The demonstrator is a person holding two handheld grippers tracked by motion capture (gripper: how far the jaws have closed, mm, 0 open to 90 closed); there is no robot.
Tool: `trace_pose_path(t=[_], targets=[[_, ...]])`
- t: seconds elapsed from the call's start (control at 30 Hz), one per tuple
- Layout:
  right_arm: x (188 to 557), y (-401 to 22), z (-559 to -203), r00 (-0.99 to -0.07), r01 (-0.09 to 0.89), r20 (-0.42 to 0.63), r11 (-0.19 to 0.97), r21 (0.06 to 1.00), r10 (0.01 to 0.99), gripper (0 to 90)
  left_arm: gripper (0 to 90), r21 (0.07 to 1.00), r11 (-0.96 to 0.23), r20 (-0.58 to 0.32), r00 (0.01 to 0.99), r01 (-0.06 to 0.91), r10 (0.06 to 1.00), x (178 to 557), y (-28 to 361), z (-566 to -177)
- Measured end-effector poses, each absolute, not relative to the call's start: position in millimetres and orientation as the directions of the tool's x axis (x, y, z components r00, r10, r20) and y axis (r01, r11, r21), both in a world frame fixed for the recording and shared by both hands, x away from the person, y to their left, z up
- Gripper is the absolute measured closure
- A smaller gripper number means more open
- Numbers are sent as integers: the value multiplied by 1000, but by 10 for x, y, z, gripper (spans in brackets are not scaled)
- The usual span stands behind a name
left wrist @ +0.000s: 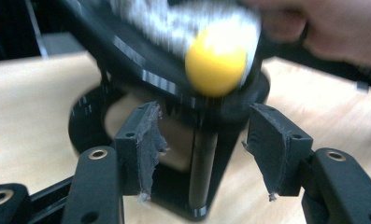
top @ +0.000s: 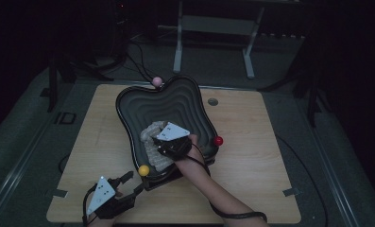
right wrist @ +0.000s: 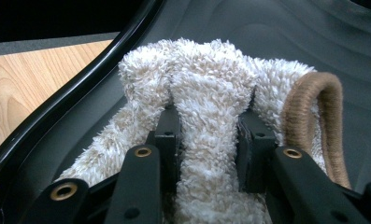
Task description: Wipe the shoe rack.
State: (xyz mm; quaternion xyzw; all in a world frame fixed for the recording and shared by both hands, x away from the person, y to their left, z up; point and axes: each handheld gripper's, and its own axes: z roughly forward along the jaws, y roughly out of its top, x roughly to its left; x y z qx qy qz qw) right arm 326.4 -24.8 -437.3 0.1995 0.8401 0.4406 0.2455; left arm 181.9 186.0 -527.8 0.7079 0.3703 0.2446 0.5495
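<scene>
The right gripper is pinching a fold of the fluffy white towel lying inside the black wavy tray. It looks soft, light and limp, best bunched mid-fold. The left gripper is gaping empty before the tray's stand.

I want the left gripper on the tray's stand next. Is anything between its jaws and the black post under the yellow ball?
Nothing visible. The left gripper is open, with the black post straight ahead between its jaws, under the yellow ball.
</scene>
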Motion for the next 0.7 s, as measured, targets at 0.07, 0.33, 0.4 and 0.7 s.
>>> trace_pose_path(t=[0.07,0.33,0.4,0.7], targets=[[3257,-250,-4378,-798,124,-231,527,841,556,664,435,948,-143,-61,605,284,794,1860,1835,-5321],[3231,-277,-4402,-803,121,-229,526,842,551,664,458,928,-168,-91,638,334,765,1985,1752,-5383],[3222,-279,-4407,-802,124,-225,524,843,553,663,486,923,-186,-80,641,337,763,1993,1723,-5395],[3165,-322,-4448,-809,127,-216,521,844,547,664,624,913,-219,-51,629,344,776,2080,1619,-5411]])
